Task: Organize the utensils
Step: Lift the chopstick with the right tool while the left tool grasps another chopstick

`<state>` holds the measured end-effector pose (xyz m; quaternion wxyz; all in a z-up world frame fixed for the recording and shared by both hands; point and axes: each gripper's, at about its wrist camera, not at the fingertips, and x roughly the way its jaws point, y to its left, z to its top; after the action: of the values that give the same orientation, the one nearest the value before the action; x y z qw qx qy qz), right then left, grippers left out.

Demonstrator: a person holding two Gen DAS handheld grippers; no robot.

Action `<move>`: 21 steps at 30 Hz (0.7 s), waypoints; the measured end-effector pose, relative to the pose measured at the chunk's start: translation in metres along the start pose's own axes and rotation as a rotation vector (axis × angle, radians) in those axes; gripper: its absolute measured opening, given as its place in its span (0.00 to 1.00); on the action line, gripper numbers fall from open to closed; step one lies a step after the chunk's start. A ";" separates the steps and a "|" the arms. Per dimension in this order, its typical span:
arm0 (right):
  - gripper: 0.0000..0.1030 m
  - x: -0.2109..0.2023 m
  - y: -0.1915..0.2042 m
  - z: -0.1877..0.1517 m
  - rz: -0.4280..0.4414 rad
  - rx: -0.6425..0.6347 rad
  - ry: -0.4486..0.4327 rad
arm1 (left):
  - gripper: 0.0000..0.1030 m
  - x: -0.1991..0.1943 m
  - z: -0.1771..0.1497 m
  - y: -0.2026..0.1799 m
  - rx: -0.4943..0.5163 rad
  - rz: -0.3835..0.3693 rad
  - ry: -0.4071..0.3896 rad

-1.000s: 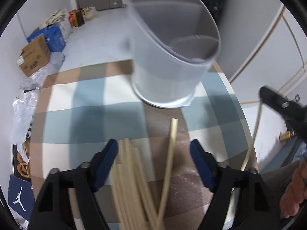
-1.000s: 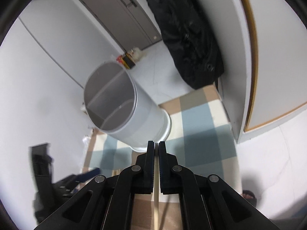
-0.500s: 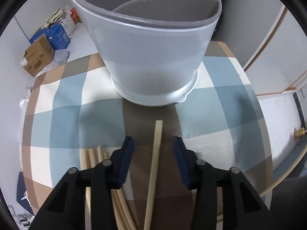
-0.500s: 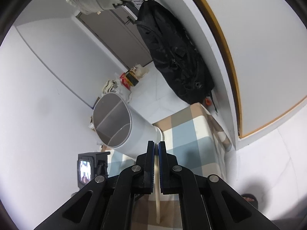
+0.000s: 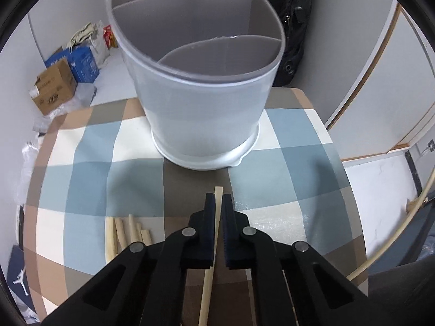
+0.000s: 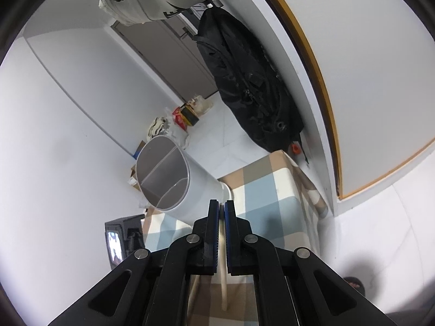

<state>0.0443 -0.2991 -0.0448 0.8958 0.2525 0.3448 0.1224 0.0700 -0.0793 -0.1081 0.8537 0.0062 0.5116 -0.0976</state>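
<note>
Left wrist view: the left tongs (image 5: 218,203) have just been closing and now clamp 1 pale wooden chopstick (image 5: 214,233), whose blunt tip pokes out just past the pads and points at the utensil holder (image 5: 201,108). The rest of that stick runs back under the tongs toward the near edge of the counter (image 5: 285,168), which wears a checked cloth in blue, cream and tan. The holder is a tall, translucent white tub with curved inner dividers forming separate compartments, all of which look empty from here; it stands upright near the far edge of the counter, a little beyond the tip of the held stick and apart from it. A loose bundle of chopsticks (image 5: 127,231) lies flat on the cloth toward the near left part of the counter, just beside the left tongs. Beyond the counter's far left corner, a cardboard box (image 5: 53,89) and a blue box (image 5: 83,63) sit on the floor.

Right wrist view: the right tongs (image 6: 222,212) are closed on a second chopstick (image 6: 223,279), pinched between the pads, its length trailing back beneath them. The holder (image 6: 176,187) appears ahead and left of the tips. At the left is the other gripper's camera unit (image 6: 122,240). A black backpack (image 6: 244,81) hangs by the wall.
</note>
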 end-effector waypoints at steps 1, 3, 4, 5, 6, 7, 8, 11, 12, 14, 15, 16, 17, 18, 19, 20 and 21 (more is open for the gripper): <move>0.03 0.000 0.001 0.000 -0.002 -0.005 0.000 | 0.00 0.000 -0.001 0.002 -0.008 -0.016 0.004; 0.03 -0.001 0.002 -0.001 -0.006 -0.010 -0.002 | 0.00 0.001 -0.003 0.004 -0.018 -0.038 0.011; 0.03 -0.001 0.002 -0.001 -0.007 -0.008 -0.005 | 0.00 0.001 -0.003 0.002 -0.024 -0.052 0.007; 0.03 -0.001 0.003 -0.001 -0.008 -0.008 -0.006 | 0.00 0.001 -0.003 0.004 -0.029 -0.066 0.006; 0.03 -0.001 0.003 -0.001 -0.011 -0.008 -0.007 | 0.00 0.000 -0.004 0.006 -0.036 -0.079 0.007; 0.03 -0.001 0.003 -0.001 -0.016 -0.009 -0.008 | 0.00 -0.002 -0.004 0.007 -0.040 -0.076 0.001; 0.03 0.000 0.003 -0.001 -0.018 -0.010 -0.007 | 0.00 -0.006 -0.005 0.008 -0.040 -0.089 -0.008; 0.03 0.001 0.004 -0.002 -0.026 -0.015 -0.007 | 0.00 -0.011 -0.004 0.010 -0.029 -0.100 -0.018; 0.03 0.002 0.004 -0.002 -0.028 -0.014 -0.005 | 0.00 -0.013 -0.003 0.009 -0.034 -0.104 -0.015; 0.03 0.003 0.004 -0.003 -0.029 -0.013 -0.002 | 0.00 -0.008 0.000 0.011 -0.044 -0.115 0.023; 0.03 0.003 0.004 -0.003 -0.030 -0.012 -0.001 | 0.00 -0.003 0.002 0.012 -0.053 -0.125 0.053; 0.03 0.003 0.004 -0.004 -0.026 -0.009 0.002 | 0.00 0.006 0.004 0.012 -0.057 -0.126 0.077; 0.03 0.003 0.005 -0.004 -0.024 -0.009 0.003 | 0.00 0.009 0.004 0.012 -0.056 -0.129 0.095; 0.03 0.003 0.006 -0.005 -0.024 -0.014 0.003 | 0.01 0.012 0.004 0.011 -0.047 -0.131 0.104; 0.03 0.003 0.007 -0.005 -0.024 -0.019 0.002 | 0.04 0.014 0.004 0.009 -0.034 -0.117 0.116; 0.03 0.003 0.008 -0.004 -0.023 -0.022 0.002 | 0.17 0.016 0.003 0.009 -0.027 -0.109 0.125; 0.03 0.003 0.007 -0.004 -0.023 -0.024 0.000 | 0.33 0.017 0.004 0.008 -0.027 -0.111 0.129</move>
<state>0.0433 -0.2901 -0.0449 0.9001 0.2379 0.3462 0.1159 0.0825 -0.0743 -0.1221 0.8122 -0.0273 0.5662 -0.1375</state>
